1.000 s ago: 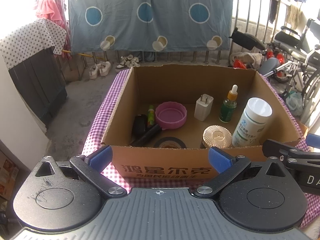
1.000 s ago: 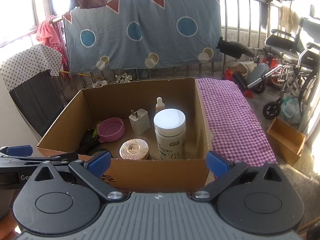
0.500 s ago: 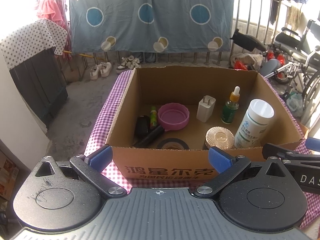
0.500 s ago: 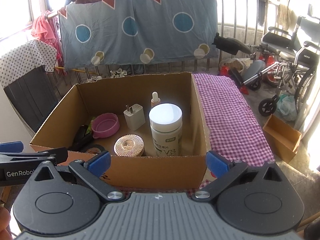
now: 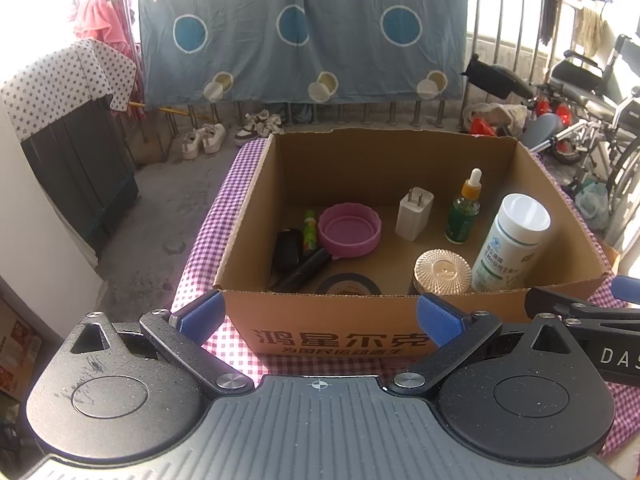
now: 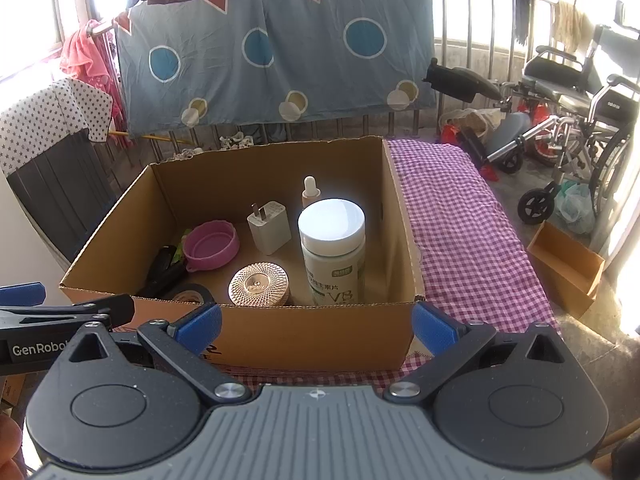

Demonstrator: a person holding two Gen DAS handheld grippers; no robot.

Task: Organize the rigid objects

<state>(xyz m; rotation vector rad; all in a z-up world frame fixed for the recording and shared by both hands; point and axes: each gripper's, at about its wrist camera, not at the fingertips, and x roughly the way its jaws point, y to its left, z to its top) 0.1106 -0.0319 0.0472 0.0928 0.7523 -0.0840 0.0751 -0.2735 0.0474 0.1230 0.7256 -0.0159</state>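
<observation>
An open cardboard box (image 5: 332,332) (image 6: 304,336) stands on a purple checked cloth. Inside are a white pill bottle (image 5: 510,242) (image 6: 334,252), a gold-lidded jar (image 5: 442,274) (image 6: 258,285), a white charger plug (image 5: 414,214) (image 6: 270,226), a green dropper bottle (image 5: 464,210), a pink bowl (image 5: 350,230) (image 6: 211,245), a tape roll (image 5: 348,285), a green tube (image 5: 309,230) and black items (image 5: 294,258). My left gripper (image 5: 318,318) and right gripper (image 6: 316,326) are both open and empty, hanging just before the box's front wall.
The checked cloth (image 6: 460,220) stretches right of the box. A small cardboard box (image 6: 564,270) lies on the floor to the right, with wheelchairs (image 6: 568,120) behind. A blue sheet (image 5: 304,28) hangs on railings at the back; shoes (image 5: 204,140) sit below it.
Both grippers have backed away a little from the box and risen slightly, so the box looks smaller. Their jaws stay open. The box's contents have not moved.
</observation>
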